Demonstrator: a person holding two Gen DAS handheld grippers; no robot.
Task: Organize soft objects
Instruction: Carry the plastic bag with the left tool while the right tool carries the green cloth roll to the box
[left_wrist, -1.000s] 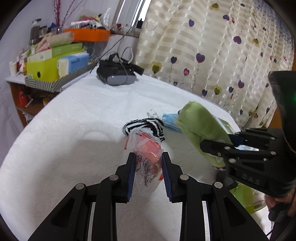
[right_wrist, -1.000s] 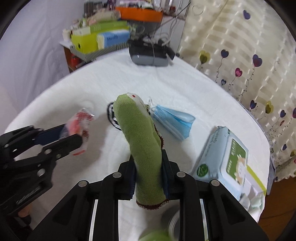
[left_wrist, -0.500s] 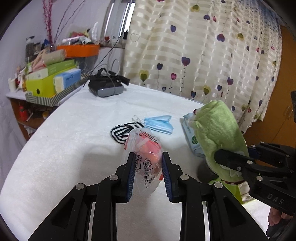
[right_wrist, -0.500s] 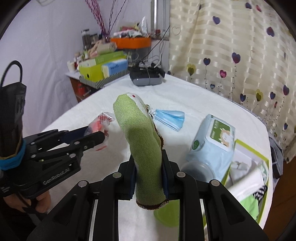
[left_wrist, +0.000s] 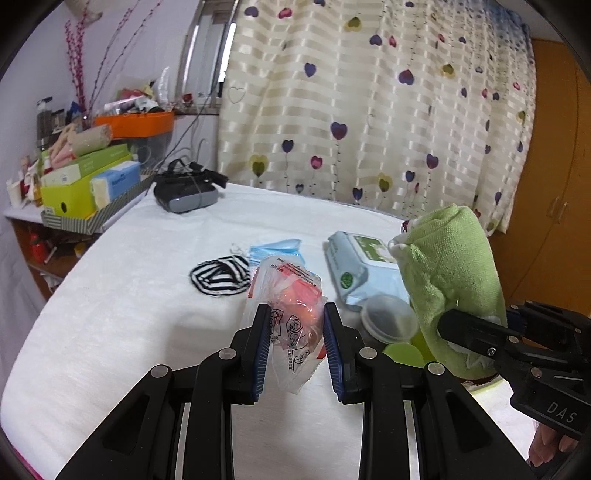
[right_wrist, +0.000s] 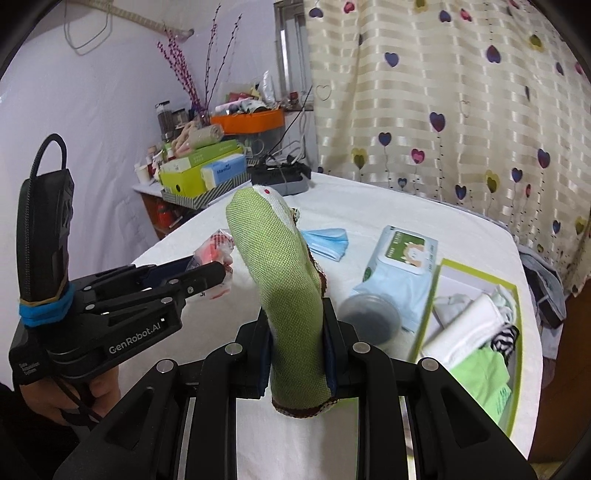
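Two handheld tools hang above a white-covered desk (left_wrist: 122, 332), each clamped on a soft item. The right tool (right_wrist: 297, 354) pinches a green knitted slipper sock (right_wrist: 284, 280) near its brown-trimmed cuff; the sock's long axis stands nearly upright between the pads, its white toe tip pointing to 12 o'clock and leaning slightly toward 11. The left tool (left_wrist: 295, 347) grips a crinkled clear plastic packet holding something red-orange (left_wrist: 291, 306), the packet rising from the pads toward 12 o'clock with its lower corner hanging below them. From the left camera the sock sits at 3 o'clock of the packet, apart from it; from the right camera the packet lies at 9 o'clock of the sock.

On the desk beyond the tools lie a black-and-white striped fabric piece (left_wrist: 221, 275), a blue face mask (left_wrist: 275, 249) just beside it, a pack of wet wipes (right_wrist: 400, 269) and a round lidded container (right_wrist: 371, 319) touching the pack's near end. At 3 o'clock in the right view, a green-rimmed box (right_wrist: 513, 373) holds folded white, striped and green textiles. A dark headset (left_wrist: 184, 192) rests at the desk's far edge, before a heart-patterned curtain (left_wrist: 369, 110).
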